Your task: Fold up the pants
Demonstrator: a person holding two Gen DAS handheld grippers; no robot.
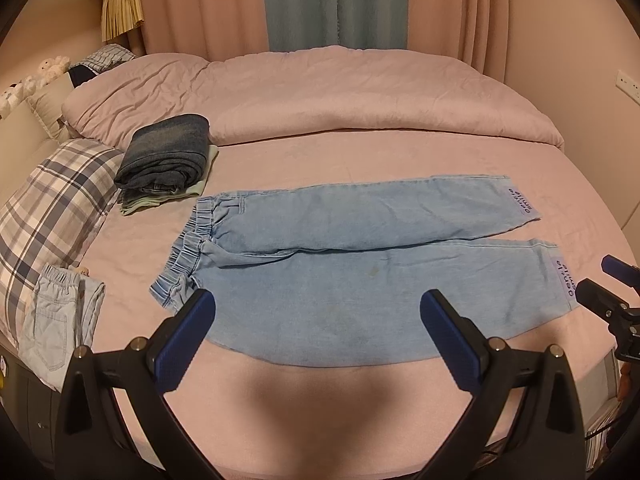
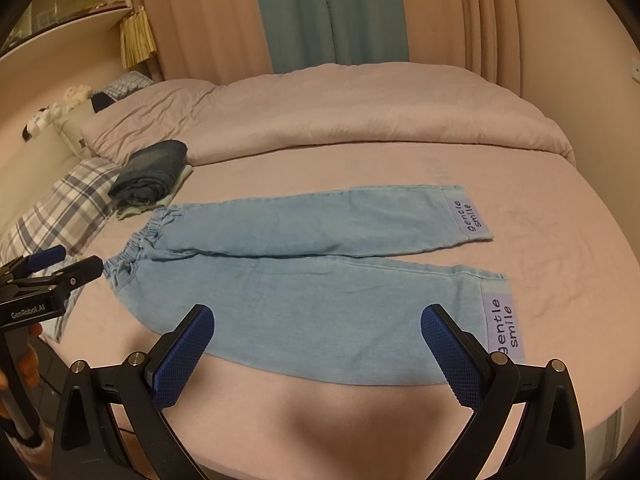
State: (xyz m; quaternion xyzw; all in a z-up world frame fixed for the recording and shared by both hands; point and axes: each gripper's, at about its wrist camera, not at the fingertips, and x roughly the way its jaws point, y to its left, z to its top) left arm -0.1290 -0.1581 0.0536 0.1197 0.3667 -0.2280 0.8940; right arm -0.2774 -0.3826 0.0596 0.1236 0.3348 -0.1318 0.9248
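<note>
Light-blue pants [image 1: 360, 264] flat on pink bed [image 1: 320, 400], long axis crosswise: waistband toward plaid pillow [image 1: 52, 216], cuffs away from it. Left gripper [image 1: 318, 334] spread wide, empty, nearer waistband; right gripper [image 2: 318, 344] equally wide, empty, nearer cuffs. Bare sheet beyond pants; folded stack [image 1: 168, 160] beside pillow.

The pants [image 1: 352, 264] lie flat on the bed [image 1: 360, 392], waistband toward 9 o'clock and both leg cuffs toward 3 o'clock, the legs side by side. At 10 o'clock from the waistband sits a stack of folded clothes [image 1: 168, 160], close to it (whether they touch cannot be told). A pillow [image 1: 52, 200] lies at 9 o'clock, with another small garment [image 1: 56, 320] at 8 o'clock by the bed's edge. A duvet [image 1: 320, 100] lies bunched across 12 o'clock, behind the pants.
</note>
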